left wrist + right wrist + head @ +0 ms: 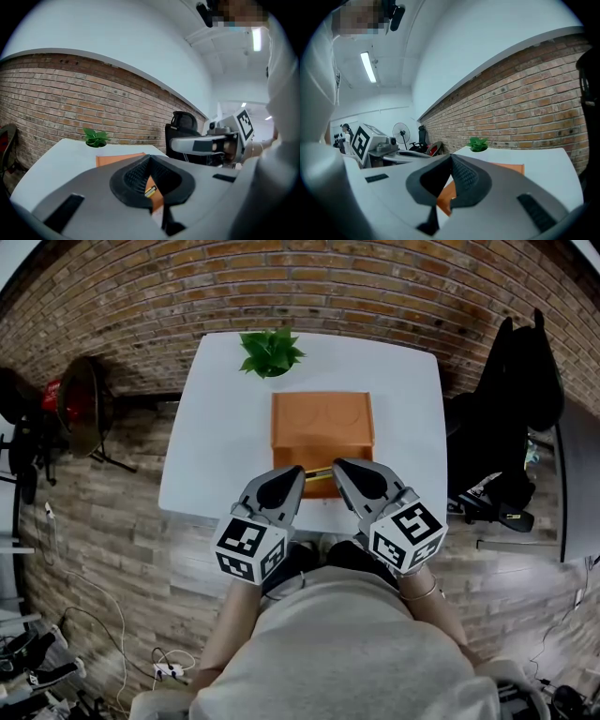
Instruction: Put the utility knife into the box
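Utility knife (317, 472) lying between two shut grippers
Left gripper (298, 472) and right gripper (338, 466) have jaws closed, empty; knife lies crosswise at the orange box's (322, 423) near edge, between both tips.

head view looks steeply down on the table (216, 427); both gripper views look across it at the brick wall (70, 93)

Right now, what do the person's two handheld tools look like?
The left gripper and right gripper are grey wedges with black ribbed fingers; each carries a white cube of black square markers. The person wears a pale shirt and a wrist bangle.
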Tool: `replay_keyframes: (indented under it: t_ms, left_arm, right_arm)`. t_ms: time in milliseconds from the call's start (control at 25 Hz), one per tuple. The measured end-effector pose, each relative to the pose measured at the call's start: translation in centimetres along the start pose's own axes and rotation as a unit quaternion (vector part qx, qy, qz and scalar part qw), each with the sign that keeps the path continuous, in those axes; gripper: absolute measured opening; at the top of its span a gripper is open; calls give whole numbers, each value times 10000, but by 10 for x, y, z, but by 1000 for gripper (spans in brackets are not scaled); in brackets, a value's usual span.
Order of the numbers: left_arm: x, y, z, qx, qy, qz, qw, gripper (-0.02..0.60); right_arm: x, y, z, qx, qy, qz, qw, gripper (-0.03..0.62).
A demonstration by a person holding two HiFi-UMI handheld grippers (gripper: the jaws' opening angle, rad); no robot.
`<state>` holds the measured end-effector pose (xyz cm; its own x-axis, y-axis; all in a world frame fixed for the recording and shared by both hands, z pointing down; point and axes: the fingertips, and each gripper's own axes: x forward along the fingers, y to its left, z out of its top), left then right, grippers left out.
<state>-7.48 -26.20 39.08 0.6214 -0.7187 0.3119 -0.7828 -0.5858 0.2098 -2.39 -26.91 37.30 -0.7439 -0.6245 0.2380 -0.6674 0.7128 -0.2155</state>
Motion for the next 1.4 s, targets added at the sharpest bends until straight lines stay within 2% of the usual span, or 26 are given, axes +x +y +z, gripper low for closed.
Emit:
replay_keyframes:
  t_ms: [800, 1400]
  left_arm:
    - [9, -12, -3, 165, 168, -225, 9995, 6]
    - [6, -10, -5, 58, 169, -231, 9996, 6]
  right_arm:
    - [-1, -1, -6, 183, 79, 36, 9998, -2]
    - [-2, 1, -5, 164, 96, 18, 9998, -2]
